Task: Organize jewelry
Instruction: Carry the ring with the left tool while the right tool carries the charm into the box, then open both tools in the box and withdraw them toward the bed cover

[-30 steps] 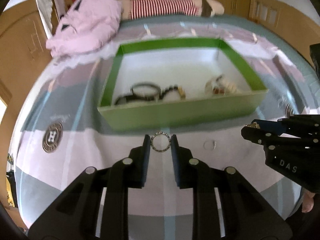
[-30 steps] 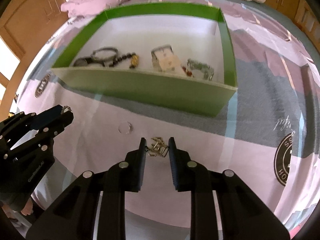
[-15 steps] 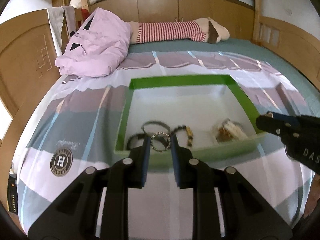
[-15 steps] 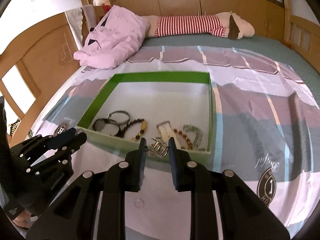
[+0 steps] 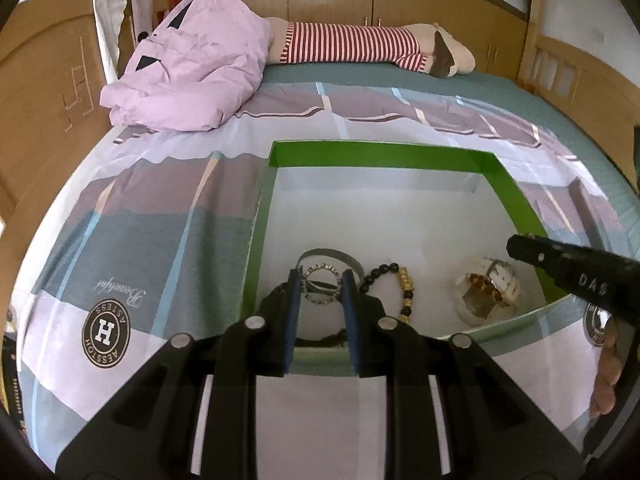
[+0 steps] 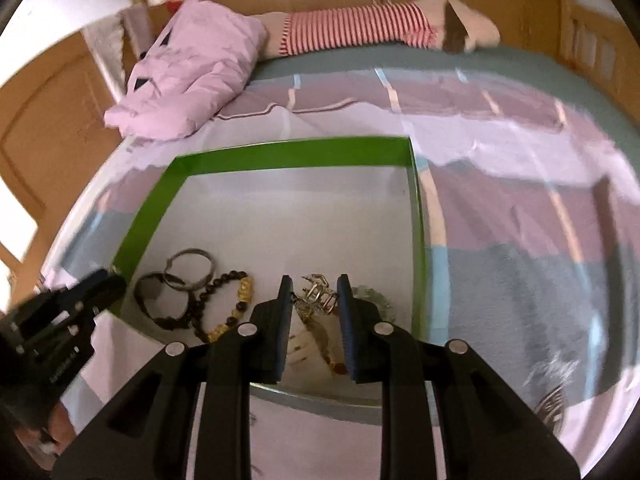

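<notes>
A shallow green box (image 5: 516, 196) with a white floor lies open on the patterned bedspread (image 5: 132, 216), and most of that floor toward the far wall is bare; the jewelry crowds the near strip. The box's near wall passes under both tools, its left wall runs just beside the left gripper (image 5: 322, 286), and its right wall stands just beside the right gripper (image 6: 314, 294) in the right wrist view. Beyond the box the bedspread is free up to a crumpled pink quilt (image 5: 192, 68) and a red-striped plush toy (image 5: 352, 46) by the wooden headboard. The left gripper slants down over the near-left corner, its blue pads clamped on a beaded ring bracelet (image 5: 321, 287) held above a grey bangle (image 5: 340, 258). To its right on the floor lie a black-and-gold bead bracelet (image 5: 402, 292) and a pale pile of pieces (image 5: 486, 292). The right gripper also slants down over the near-right part of the box, jaws closed on a silver metal hair clip (image 6: 318, 294) held over that pile, with a dark strap bracelet (image 6: 160, 304) lying further left. Each tool shows at the edge of the other's view, well apart, with fingers of the person's hand (image 5: 606, 368) visible beneath the right one.
</notes>
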The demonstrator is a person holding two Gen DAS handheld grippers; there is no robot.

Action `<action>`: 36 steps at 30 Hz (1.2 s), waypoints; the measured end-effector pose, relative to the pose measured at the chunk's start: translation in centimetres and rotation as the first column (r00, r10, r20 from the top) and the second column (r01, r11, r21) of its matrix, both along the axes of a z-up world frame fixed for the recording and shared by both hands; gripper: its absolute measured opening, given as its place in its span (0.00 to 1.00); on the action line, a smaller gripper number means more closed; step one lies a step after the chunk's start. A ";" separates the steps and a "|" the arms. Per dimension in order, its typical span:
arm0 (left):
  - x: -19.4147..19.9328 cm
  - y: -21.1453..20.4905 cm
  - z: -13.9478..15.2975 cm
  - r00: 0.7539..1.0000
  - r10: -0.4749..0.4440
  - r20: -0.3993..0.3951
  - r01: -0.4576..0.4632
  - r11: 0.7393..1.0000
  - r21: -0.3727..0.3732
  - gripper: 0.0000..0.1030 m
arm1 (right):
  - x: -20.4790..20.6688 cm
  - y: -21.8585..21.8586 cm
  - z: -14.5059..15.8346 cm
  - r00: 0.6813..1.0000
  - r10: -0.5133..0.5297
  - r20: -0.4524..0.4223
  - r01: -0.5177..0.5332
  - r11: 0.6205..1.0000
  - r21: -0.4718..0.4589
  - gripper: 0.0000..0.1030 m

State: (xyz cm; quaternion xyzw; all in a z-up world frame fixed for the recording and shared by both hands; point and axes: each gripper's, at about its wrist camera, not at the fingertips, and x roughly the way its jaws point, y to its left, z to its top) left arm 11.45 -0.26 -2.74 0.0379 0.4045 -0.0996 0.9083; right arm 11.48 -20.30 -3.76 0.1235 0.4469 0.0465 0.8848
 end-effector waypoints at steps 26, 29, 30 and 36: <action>-4.1 -2.5 -0.9 0.980 -0.172 -0.102 0.172 0.985 -0.008 0.40 | -9.4 5.9 -3.2 0.929 0.322 -0.183 -0.339 0.939 -0.064 0.38; -3.9 -3.0 -1.8 0.975 -0.178 -0.136 0.178 0.984 -0.017 0.45 | -9.1 6.5 -5.1 0.925 0.307 -0.224 -0.335 0.937 -0.099 0.36; -3.7 -3.2 -2.1 0.973 -0.179 -0.148 0.178 0.984 -0.014 0.46 | -8.9 6.7 -5.3 0.925 0.305 -0.228 -0.336 0.936 -0.108 0.35; -3.9 -3.9 -3.5 0.962 -0.197 -0.191 0.199 0.980 -0.008 0.49 | -9.0 7.4 -5.7 0.905 0.345 -0.250 -0.381 0.918 -0.112 0.05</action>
